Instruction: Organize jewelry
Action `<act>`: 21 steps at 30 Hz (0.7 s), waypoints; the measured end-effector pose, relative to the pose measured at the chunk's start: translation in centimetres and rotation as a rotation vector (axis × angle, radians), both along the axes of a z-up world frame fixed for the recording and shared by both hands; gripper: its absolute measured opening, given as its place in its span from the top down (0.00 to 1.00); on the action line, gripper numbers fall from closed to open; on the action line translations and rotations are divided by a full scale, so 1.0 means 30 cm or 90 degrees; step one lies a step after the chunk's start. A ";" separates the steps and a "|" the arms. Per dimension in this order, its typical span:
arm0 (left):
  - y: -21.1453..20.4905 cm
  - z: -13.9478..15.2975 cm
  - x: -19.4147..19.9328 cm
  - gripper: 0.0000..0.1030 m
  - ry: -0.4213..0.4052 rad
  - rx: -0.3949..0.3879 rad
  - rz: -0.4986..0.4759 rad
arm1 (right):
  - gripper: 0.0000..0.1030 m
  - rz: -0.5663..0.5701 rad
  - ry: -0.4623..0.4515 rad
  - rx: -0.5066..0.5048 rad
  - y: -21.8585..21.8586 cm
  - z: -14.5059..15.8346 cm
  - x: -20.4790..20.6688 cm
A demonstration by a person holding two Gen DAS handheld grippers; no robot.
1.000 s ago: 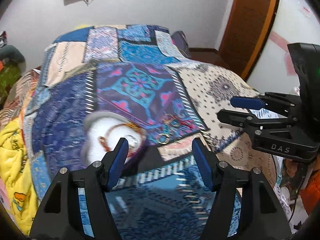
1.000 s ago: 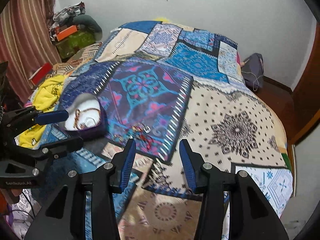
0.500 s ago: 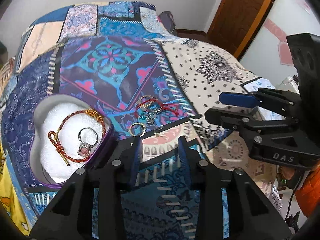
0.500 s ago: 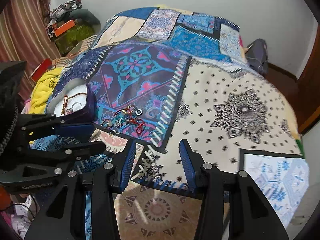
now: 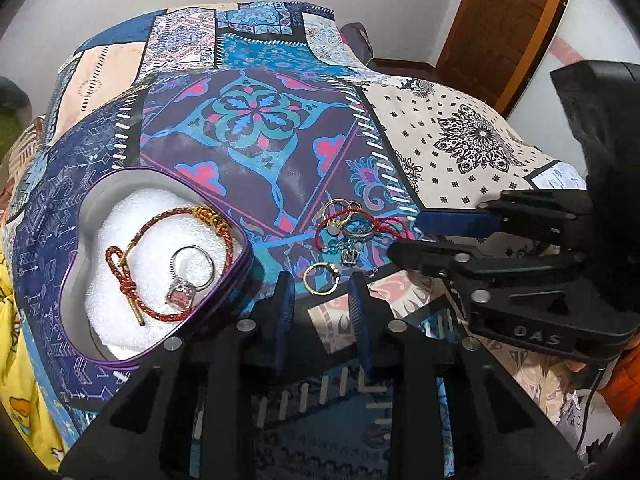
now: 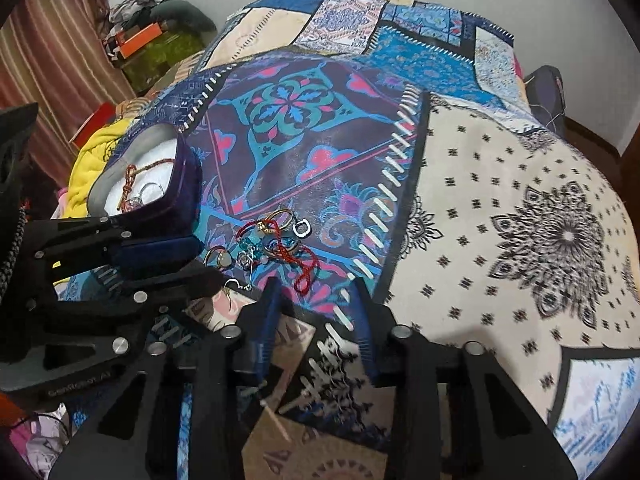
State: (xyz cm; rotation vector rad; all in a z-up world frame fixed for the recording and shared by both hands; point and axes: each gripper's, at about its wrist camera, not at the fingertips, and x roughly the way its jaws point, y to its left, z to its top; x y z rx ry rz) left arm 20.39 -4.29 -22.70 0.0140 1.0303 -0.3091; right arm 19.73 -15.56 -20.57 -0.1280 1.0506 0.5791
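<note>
A purple heart-shaped jewelry box (image 5: 76,240) with white foam lies on the patchwork bedspread; it holds a red braided bracelet (image 5: 160,220) and a silver ring with a pink stone (image 5: 188,276). A pile of loose jewelry (image 5: 352,228), rings, red cord and blue beads, lies to its right, also in the right wrist view (image 6: 276,240). A gold ring (image 5: 320,278) lies just ahead of my left gripper (image 5: 320,296), which is open with a narrow gap and empty. My right gripper (image 6: 316,304) is open and empty, just right of the pile; it shows in the left wrist view (image 5: 408,232).
The patchwork bedspread (image 6: 500,200) covers the whole bed. A yellow blanket (image 6: 92,160) lies off the left edge, with clutter (image 6: 140,36) and a striped curtain beyond. A wooden door (image 5: 500,20) stands at the far right.
My left gripper has dropped toward the bed, narrowed its jaws and come up to the gold ring. My right gripper has also lowered toward the pile.
</note>
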 end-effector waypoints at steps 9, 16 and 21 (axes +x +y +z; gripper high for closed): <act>-0.012 -0.015 0.019 0.78 0.004 -0.015 -0.012 | 0.92 0.022 0.006 0.014 0.032 -0.005 0.008; -0.010 -0.005 0.017 0.98 0.002 -0.010 -0.008 | 0.97 0.009 0.004 0.038 0.019 0.015 -0.002; -0.005 0.021 0.003 1.00 -0.007 -0.003 -0.004 | 0.98 -0.006 -0.015 0.044 -0.009 0.059 -0.012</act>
